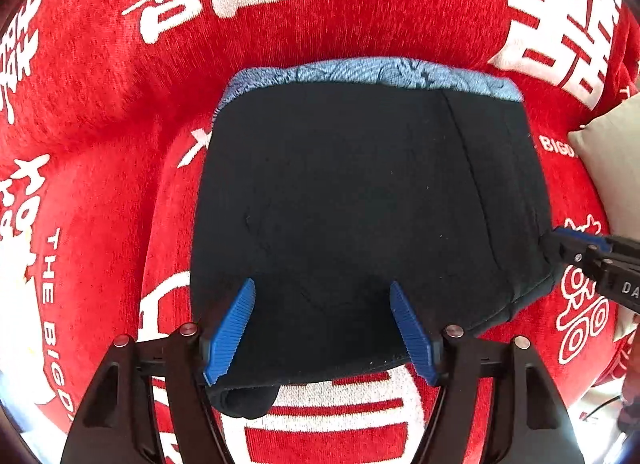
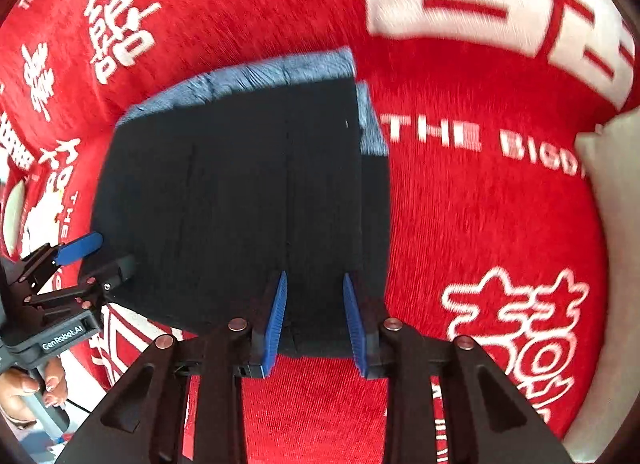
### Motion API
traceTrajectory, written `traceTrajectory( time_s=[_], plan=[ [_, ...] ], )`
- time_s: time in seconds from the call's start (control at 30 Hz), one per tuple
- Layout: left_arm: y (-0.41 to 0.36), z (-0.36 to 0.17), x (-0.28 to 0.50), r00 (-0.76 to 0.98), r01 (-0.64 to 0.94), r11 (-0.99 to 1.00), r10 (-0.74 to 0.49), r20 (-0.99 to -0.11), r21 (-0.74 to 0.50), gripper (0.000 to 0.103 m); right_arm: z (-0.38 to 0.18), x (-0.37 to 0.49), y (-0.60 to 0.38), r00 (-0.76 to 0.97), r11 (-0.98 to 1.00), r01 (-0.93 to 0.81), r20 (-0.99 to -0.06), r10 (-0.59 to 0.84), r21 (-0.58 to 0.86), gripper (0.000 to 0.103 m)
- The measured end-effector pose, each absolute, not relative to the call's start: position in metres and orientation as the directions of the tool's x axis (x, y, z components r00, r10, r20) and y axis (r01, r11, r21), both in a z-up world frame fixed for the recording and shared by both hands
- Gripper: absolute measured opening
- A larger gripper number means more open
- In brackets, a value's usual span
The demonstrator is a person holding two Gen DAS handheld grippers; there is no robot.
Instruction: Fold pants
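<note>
I see the black pants (image 1: pixel 360 203) folded flat mid red blanket (image 1: pixel 100 83), blue lining at far edge. My left gripper (image 1: pixel 322 328) hangs over the near hem, jaws wide, nothing pinched. Right gripper (image 2: pixel 314 324) over the pants' right side, jaws apart, not clamping fabric.

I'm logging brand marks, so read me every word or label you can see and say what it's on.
"GenRobot.AI": left gripper body.
"THE BIGD", cut off: red cover.
"DA", cut off: right gripper body.
White Chinese-style characters on the cover: I can't read them.
Pants: no text.
</note>
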State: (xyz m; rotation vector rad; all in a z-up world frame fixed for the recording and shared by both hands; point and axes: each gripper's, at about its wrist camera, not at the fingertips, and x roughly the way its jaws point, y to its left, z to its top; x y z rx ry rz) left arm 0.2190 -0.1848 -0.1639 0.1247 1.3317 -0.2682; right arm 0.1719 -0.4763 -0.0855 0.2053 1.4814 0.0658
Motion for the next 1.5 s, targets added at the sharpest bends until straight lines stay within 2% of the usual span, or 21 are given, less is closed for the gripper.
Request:
traceTrajectory(
  time_s=[0.1, 0.27, 0.4, 0.47, 0.5, 0.63, 0.77, 0.83, 0.9, 1.5],
  plan=[
    [-0.174, -0.15, 0.233, 0.216, 0.237, 0.966, -0.157, -0.964, -0.104, 0.071, -0.087, 0.17, -0.477, 0.086, 0.98, 0.093, -0.982, 0.167, 0.175, 0.032],
    [-0.153, -0.132, 0.295, 0.303, 0.16, 0.984, -0.123, -0.945, -0.077, 0.071, -0.09, 0.171, -0.471, 0.088, 0.985, 0.074, -0.985, 0.147, 0.154, 0.032],
    [-0.139, -0.165, 0.335, 0.237, 0.077, 0.994, -0.095, -0.967, -0.079, 0.071, -0.091, 0.169, -0.472, 0.098, 0.983, 0.085, -0.983, 0.157, 0.165, 0.032],
    [-0.137, -0.186, 0.344, 0.202, 0.05, 0.995, -0.098, -0.974, -0.089, 0.076, -0.091, 0.167, -0.472, 0.102, 0.982, 0.084, -0.982, 0.158, 0.167, 0.032],
    [-0.136, -0.193, 0.344, 0.199, 0.043, 0.996, -0.079, -0.977, -0.072, 0.085, -0.09, 0.166, -0.473, 0.102, 0.983, 0.083, -0.982, 0.157, 0.166, 0.032],
    [-0.127, -0.207, 0.337, 0.206, 0.015, 0.994, -0.106, -0.973, -0.105, 0.092, -0.091, 0.163, -0.472, 0.108, 0.983, 0.082, -0.982, 0.156, 0.165, 0.032],
    [-0.116, -0.199, 0.331, 0.2, -0.013, 0.988, -0.147, -0.969, -0.152, 0.091, -0.088, 0.162, -0.476, 0.109, 0.98, 0.099, -0.981, 0.164, 0.174, 0.033],
    [-0.115, -0.192, 0.325, 0.199, 0.003, 0.99, -0.139, -0.97, -0.141, 0.091, -0.084, 0.163, -0.481, 0.112, 0.978, 0.109, -0.98, 0.167, 0.179, 0.039],
    [-0.116, -0.187, 0.32, 0.194, 0.019, 0.99, -0.14, -0.971, -0.139, 0.091, -0.08, 0.161, -0.486, 0.113, 0.977, 0.121, -0.98, 0.162, 0.175, 0.052],
    [-0.128, -0.154, 0.297, 0.165, 0.089, 0.98, -0.192, -0.967, -0.179, 0.091, -0.071, 0.154, -0.497, 0.105, 0.973, 0.17, -0.984, 0.141, 0.158, 0.059]
  ],
)
